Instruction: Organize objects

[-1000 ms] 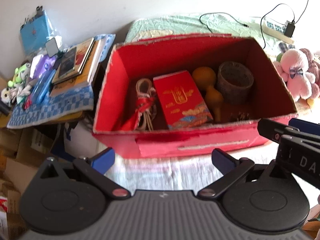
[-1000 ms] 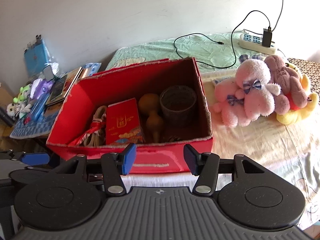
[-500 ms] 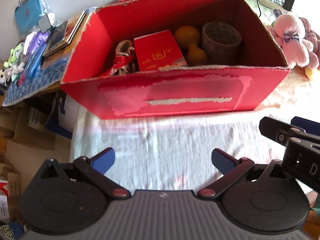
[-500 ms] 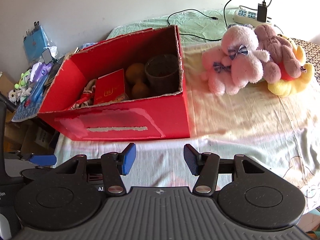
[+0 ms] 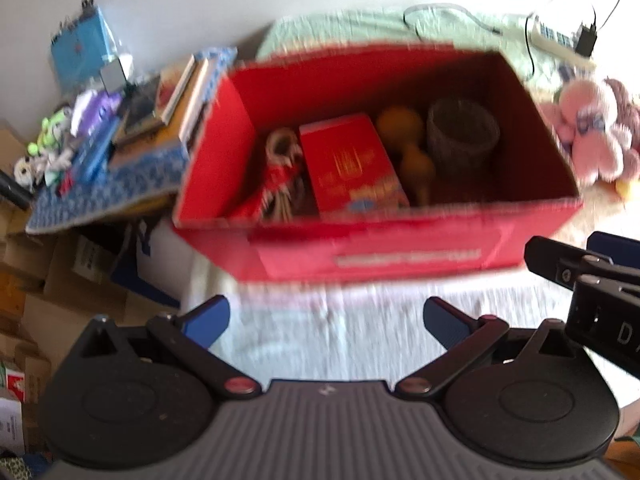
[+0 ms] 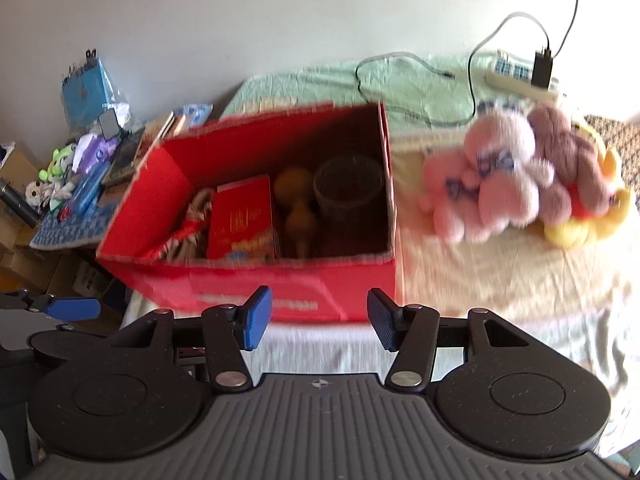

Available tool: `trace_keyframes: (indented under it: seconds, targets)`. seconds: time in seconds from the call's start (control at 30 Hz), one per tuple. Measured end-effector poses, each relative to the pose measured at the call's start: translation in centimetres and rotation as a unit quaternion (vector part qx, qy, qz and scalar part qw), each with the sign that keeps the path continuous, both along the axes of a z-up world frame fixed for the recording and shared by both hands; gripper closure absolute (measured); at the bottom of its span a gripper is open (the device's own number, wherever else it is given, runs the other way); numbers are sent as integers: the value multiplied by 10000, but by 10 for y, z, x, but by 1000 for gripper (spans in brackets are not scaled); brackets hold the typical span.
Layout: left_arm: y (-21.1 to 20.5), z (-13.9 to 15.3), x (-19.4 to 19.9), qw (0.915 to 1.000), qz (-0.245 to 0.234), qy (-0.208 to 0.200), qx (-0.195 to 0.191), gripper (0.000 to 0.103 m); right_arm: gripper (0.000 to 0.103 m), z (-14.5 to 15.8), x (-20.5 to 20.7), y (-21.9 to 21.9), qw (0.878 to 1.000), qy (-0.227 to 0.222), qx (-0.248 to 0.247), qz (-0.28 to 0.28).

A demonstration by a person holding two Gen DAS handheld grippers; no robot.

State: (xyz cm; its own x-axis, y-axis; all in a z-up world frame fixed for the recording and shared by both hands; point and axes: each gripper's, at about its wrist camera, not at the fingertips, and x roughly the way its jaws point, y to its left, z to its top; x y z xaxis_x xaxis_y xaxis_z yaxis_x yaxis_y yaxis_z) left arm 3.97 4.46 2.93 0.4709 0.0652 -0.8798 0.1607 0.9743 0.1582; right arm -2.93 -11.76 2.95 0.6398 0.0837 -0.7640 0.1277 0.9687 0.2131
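An open red cardboard box (image 5: pixel 400 248) (image 6: pixel 256 292) stands on the bed. Inside lie a red packet (image 5: pixel 348 164) (image 6: pixel 242 216), a tan gourd (image 5: pixel 404 140) (image 6: pixel 296 204), a dark woven cup (image 5: pixel 462 134) (image 6: pixel 348 188) and a bundle of cord with red ribbon (image 5: pixel 280 168) (image 6: pixel 188 228). My left gripper (image 5: pixel 326 322) hangs open and empty in front of the box. My right gripper (image 6: pixel 318 316) is open and empty too, near the box's front wall. Both views are motion-blurred.
Pink and mauve plush toys (image 6: pixel 516 176) (image 5: pixel 596 140) lie right of the box on the cream sheet. A power strip with a charger (image 6: pixel 524 76) and cable sits behind. Left of the bed, a side table (image 5: pixel 100 196) holds books, toys and a blue bag; cardboard boxes (image 5: pixel 24 280) stand below.
Both grippers have tilted and moved back up from the lower position of half a second ago, so the box interior shows again. Neither gripper has changed its opening.
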Motion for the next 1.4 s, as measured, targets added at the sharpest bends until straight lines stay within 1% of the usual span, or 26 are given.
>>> trace_keyframes:
  seconds: [0.17, 0.3, 0.4, 0.63, 0.83, 1.03, 1.17, 1.27, 1.33, 1.4]
  targets:
    - [7, 16, 20, 9997, -124, -185, -131, 0, 47, 13, 15, 0, 9997, -144, -132, -164]
    - [7, 23, 35, 9987, -313, -394, -93, 0, 47, 16, 26, 2, 9991, -185, -187, -329]
    - [7, 24, 44, 9974, -523, -477, -99, 0, 47, 15, 35, 4, 9986, -187, -184, -451]
    - [8, 12, 64, 9957, -833, -331, -248, 0, 47, 9, 48, 6, 9964, -145, -194, -808]
    - [9, 0, 76, 9947, -976, -205, -232, 0, 47, -1, 57, 6, 9950, 9, -175, -982]
    - [10, -8, 89, 9952, -943, -78, -240, 0, 46, -7, 68, 6, 9952, 83, -109, -965]
    - [11, -10, 95, 9964, -816, -85, -219, 0, 46, -9, 80, 5, 9963, 111, -46, -857]
    - [13, -11, 99, 9969, -756, -63, -221, 0, 41, -9, 88, 6, 9967, 57, 1, -812]
    - [15, -12, 102, 9975, -684, -113, -162, 0, 41, -12, 93, 8, 9970, 110, -25, -772]
    - [19, -13, 106, 9978, -612, -59, -257, 0, 41, -14, 96, 9, 9972, 153, -78, -730]
